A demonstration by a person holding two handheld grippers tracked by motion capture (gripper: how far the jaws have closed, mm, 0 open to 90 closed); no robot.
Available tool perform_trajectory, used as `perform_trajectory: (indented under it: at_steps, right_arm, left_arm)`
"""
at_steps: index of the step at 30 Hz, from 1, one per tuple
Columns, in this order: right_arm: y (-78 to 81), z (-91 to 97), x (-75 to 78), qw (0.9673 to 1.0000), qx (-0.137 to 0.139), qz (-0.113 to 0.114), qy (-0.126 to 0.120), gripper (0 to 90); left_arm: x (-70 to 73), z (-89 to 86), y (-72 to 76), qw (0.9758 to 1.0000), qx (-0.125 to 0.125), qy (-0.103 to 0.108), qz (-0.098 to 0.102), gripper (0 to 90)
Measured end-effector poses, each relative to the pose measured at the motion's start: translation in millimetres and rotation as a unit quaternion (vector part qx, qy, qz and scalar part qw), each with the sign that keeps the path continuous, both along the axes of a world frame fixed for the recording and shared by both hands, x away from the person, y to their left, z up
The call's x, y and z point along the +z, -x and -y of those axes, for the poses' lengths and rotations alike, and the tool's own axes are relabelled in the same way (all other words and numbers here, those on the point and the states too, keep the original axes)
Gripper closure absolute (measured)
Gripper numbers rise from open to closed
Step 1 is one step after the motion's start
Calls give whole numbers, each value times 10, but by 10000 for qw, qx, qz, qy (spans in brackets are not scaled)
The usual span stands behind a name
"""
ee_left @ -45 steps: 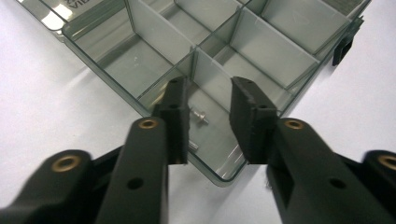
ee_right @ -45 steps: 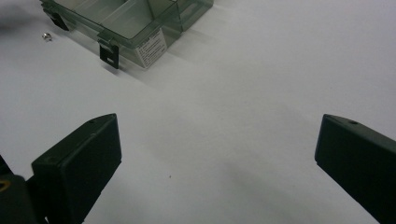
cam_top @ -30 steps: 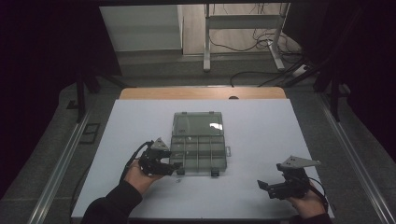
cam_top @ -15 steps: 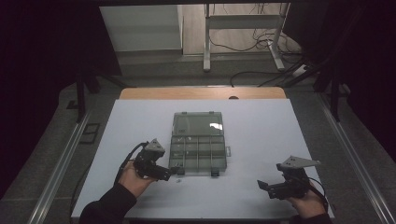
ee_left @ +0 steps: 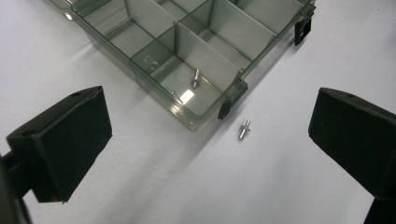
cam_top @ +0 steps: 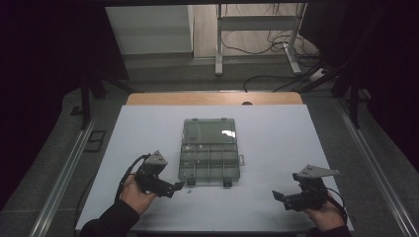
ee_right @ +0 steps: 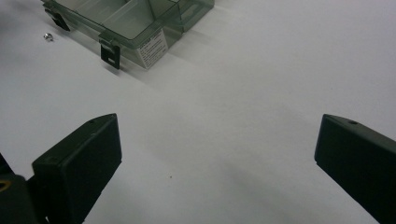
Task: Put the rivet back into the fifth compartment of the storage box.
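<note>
Since the earlier frame the left gripper (cam_top: pixel 174 188) has drawn back from the box's (cam_top: pixel 210 159) near left corner toward the table's (cam_top: pixel 276 138) front edge, and its jaws have just been opening; they now stand released with nothing between them. A small shiny metal screw (ee_left: pixel 244 129) lies on the matte white table just outside that corner; another screw (ee_left: pixel 196 77) rests in the corner compartment. The box is smoky clear plastic, rectangular, with its lid flat open. The right gripper (cam_top: pixel 281 198) is unmoved, jaws spread wide and empty
</note>
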State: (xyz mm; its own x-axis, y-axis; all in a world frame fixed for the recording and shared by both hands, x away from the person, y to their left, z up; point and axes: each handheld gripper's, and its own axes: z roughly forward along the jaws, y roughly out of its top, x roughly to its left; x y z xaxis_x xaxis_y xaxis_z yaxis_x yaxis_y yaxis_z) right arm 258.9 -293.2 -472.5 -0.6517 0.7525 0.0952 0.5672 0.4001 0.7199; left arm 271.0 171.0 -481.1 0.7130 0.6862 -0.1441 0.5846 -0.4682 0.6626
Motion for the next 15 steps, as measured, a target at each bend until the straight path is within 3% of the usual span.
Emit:
perform_trajectory:
  at_steps: [10,15]
  right_arm:
    - [0,-3,0,10000,10,1,8,3]
    - [-1,-4,1,10000,7,-4,17,3]
  left_arm:
    - [-70,-81,117,10000,27,-22,-20,0]
    - [-84,-41,145,9997,41,-189,-179,3]
